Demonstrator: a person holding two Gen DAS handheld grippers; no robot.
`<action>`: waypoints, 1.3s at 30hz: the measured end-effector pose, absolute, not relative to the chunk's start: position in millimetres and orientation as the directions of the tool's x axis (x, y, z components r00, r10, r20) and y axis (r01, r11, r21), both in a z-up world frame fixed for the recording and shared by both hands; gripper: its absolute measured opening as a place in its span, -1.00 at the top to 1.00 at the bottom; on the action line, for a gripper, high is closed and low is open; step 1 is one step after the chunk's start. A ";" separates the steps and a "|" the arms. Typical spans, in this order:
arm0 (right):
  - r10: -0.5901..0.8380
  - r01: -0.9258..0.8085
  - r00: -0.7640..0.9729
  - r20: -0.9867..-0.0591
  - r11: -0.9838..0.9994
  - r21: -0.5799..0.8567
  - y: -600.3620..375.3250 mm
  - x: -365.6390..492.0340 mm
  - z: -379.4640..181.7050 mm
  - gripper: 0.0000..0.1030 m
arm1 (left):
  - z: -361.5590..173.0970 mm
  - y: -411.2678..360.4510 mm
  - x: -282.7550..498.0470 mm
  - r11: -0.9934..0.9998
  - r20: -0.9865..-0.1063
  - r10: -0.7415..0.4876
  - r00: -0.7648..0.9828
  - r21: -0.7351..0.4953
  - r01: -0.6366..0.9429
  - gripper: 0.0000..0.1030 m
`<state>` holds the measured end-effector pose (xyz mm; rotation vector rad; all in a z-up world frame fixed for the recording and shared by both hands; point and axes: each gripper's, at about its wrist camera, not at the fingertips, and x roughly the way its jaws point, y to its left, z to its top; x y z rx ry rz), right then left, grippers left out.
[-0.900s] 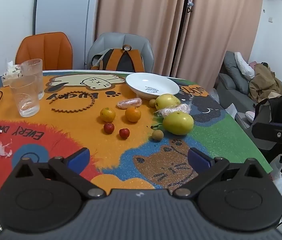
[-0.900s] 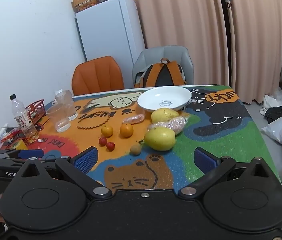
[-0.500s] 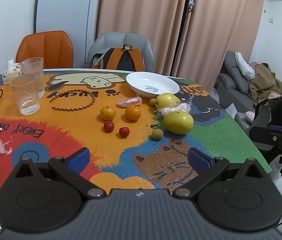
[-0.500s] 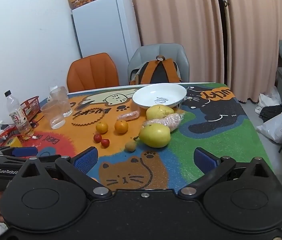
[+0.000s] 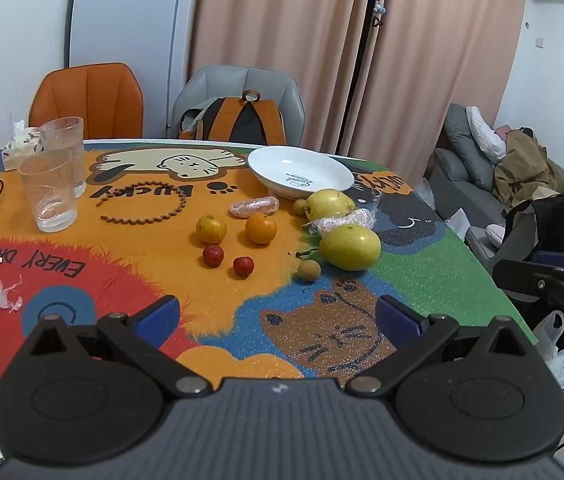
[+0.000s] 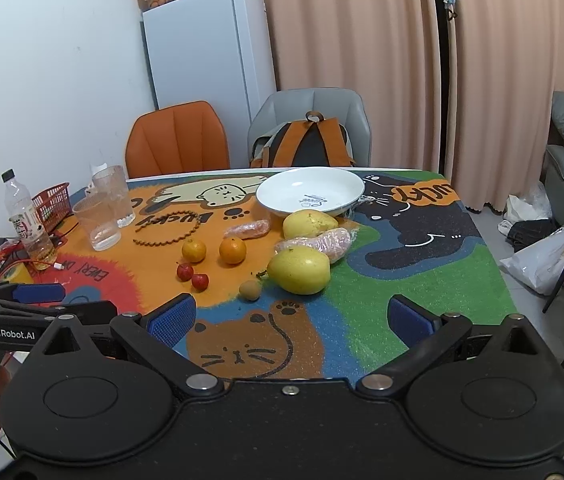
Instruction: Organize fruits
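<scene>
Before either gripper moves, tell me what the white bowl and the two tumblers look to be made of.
White bowl: likely glazed ceramic or porcelain; opaque, glossy, with a printed mark inside. It could be melamine.
Two tumblers: clear ribbed glass or hard plastic; the mat shows through their walls, and the look does not settle which.

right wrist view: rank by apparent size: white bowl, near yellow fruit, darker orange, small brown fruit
1. white bowl, clearly largest, though farthest back.
2. near yellow fruit.
3. darker orange.
4. small brown fruit, smallest, despite lying nearest the camera.
No ties; nearness doesn't upset the order.
</scene>
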<state>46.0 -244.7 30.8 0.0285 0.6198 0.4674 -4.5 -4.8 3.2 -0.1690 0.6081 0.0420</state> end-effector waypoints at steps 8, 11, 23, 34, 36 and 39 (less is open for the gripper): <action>0.425 -0.416 0.710 -0.561 0.897 0.152 -243.3 43.6 27.9 -1.00 | 3.9 -5.3 -4.3 0.985 -0.571 -0.012 0.821 -0.149 -0.088 -1.00; 0.426 -0.418 0.710 -0.561 0.896 0.151 -242.7 43.9 28.3 -1.00 | 4.6 -5.6 -3.8 0.984 -0.569 -0.013 0.822 -0.152 -0.090 -1.00; 0.430 -0.423 0.708 -0.561 0.893 0.150 -244.1 42.0 29.2 -1.00 | 4.0 -5.0 -7.4 0.983 -0.575 -0.011 0.818 -0.155 -0.096 -1.00; 0.433 -0.428 0.711 -0.553 0.892 0.149 -244.0 41.2 32.9 -1.00 | 3.7 -3.5 -8.2 0.983 -0.572 -0.014 0.820 -0.159 -0.094 -1.00; 0.433 -0.427 0.712 -0.553 0.892 0.148 -243.2 41.5 32.9 -1.00 | 3.7 -3.5 -8.2 0.983 -0.572 -0.014 0.820 -0.159 -0.094 -1.00; 0.434 -0.428 0.712 -0.553 0.891 0.148 -243.1 41.5 32.8 -1.00 | 3.4 -2.5 -9.0 0.982 -0.572 -0.013 0.820 -0.160 -0.096 -1.00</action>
